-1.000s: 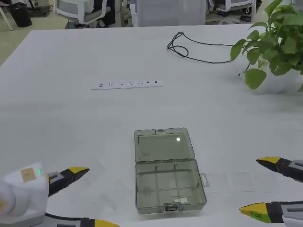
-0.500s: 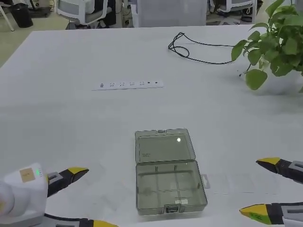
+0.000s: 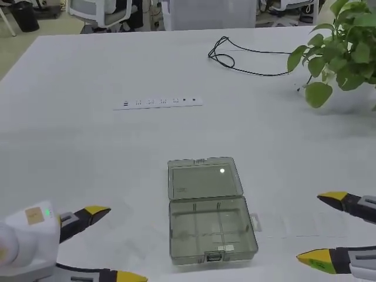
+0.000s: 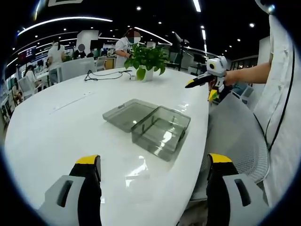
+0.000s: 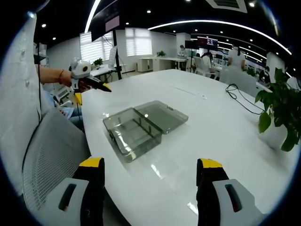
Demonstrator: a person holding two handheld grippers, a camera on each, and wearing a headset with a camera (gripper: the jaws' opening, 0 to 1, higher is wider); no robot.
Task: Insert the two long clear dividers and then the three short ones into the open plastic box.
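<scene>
- Our left gripper [image 3: 111, 244] hovers at the near left of the white tabletop [image 3: 88, 153], its yellow-tipped jaws spread apart with nothing between them.
- Our right gripper [image 3: 323, 229] hovers at the near right, jaws likewise wide and empty.
- The smoky translucent plastic box [image 3: 212, 236] sits on the table between them, its flat lid [image 3: 204, 179] folded open behind it.
- Faint lines cross the box's inside; we cannot tell whether they are seated dividers or moulded slots.
- Just right of the box lie faint clear flat pieces [image 3: 296, 226], which we take for dividers.
- We judge we are at the reach for a divider. Next, the right gripper, being nearer, must come down low, catch a thin edge and pinch it without sliding it away.
</scene>
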